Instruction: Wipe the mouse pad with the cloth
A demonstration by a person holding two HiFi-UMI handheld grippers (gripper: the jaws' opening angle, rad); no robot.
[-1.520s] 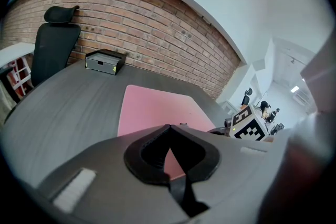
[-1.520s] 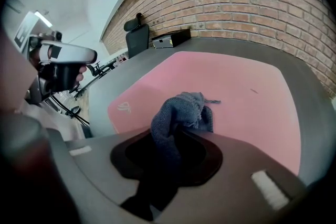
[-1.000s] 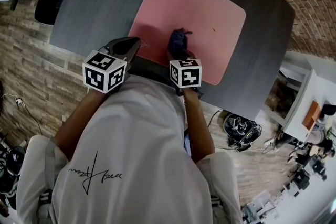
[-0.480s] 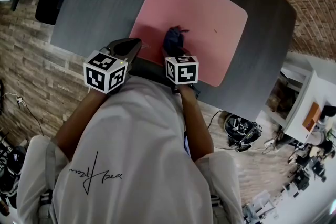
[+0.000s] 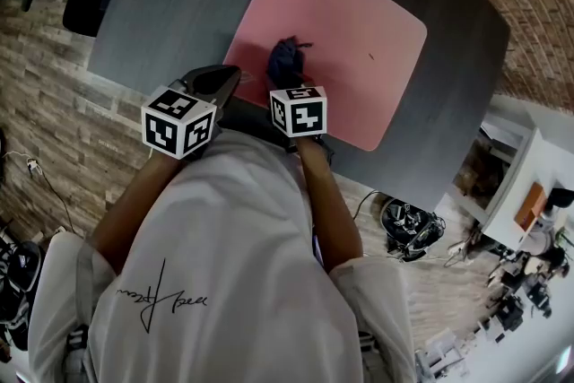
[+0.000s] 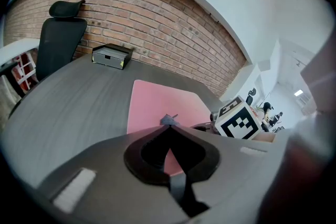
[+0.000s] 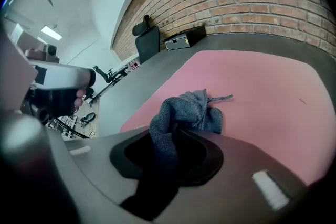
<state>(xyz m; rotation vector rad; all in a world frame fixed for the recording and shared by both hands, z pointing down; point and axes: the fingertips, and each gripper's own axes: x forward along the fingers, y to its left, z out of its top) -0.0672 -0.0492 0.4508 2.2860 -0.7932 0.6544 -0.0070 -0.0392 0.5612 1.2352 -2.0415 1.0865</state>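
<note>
A pink mouse pad lies on the dark grey table. A crumpled blue-grey cloth rests on the pad's near-left part, and my right gripper is shut on it. In the right gripper view the cloth bunches out from between the jaws onto the pad. My left gripper hovers at the pad's near-left edge, shut with nothing in it. In the left gripper view its tips meet, with the pad and cloth just beyond.
A black box sits at the far edge of the table by the brick wall, with a black office chair beside it. The table's near edge runs just under both grippers. Cables and gear lie on the floor at right.
My right gripper has slid the cloth leftward across the pad, closer to its left edge and to the left gripper. The left gripper has stayed put.
</note>
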